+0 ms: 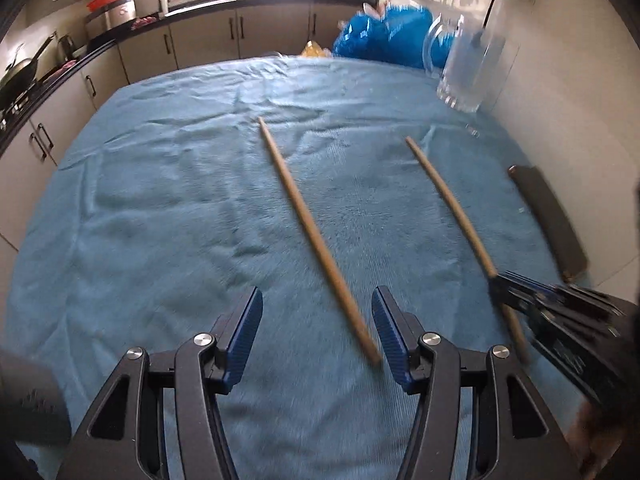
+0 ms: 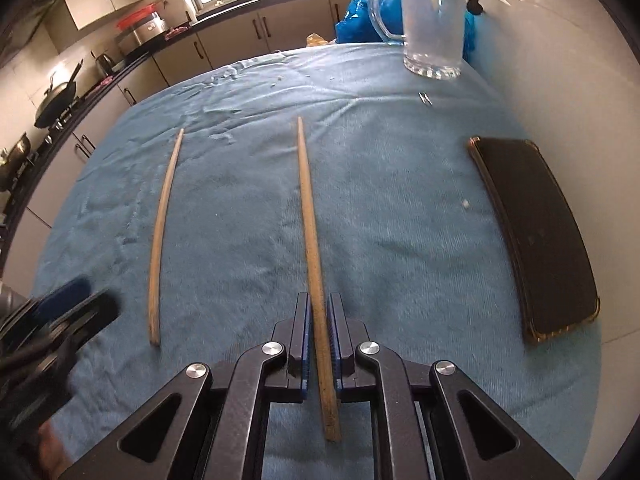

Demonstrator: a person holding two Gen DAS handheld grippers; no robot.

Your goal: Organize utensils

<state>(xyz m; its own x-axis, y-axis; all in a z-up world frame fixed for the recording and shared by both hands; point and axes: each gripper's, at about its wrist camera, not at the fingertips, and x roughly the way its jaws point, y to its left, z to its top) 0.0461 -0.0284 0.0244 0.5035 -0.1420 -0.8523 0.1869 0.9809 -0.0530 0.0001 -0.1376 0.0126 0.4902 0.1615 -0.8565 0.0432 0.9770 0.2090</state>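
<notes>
Chopsticks lie well apart on the blue cloth (image 1: 160, 200). Left wrist view: the left gripper (image 1: 318, 334), fingers apart, straddles the left chopstick's (image 1: 312, 228) thick end, apparently for pickup. Right wrist view: the right gripper (image 2: 319, 336) is clamped on the right chopstick (image 2: 310, 216), likely bound for the glass mug (image 2: 434, 20).

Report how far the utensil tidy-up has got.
Done: nothing; the glass mug stands empty. In hand: right gripper is shut on one chopstick. Left: the other chopstick lies on the blue cloth, ahead of the open left gripper.
</notes>
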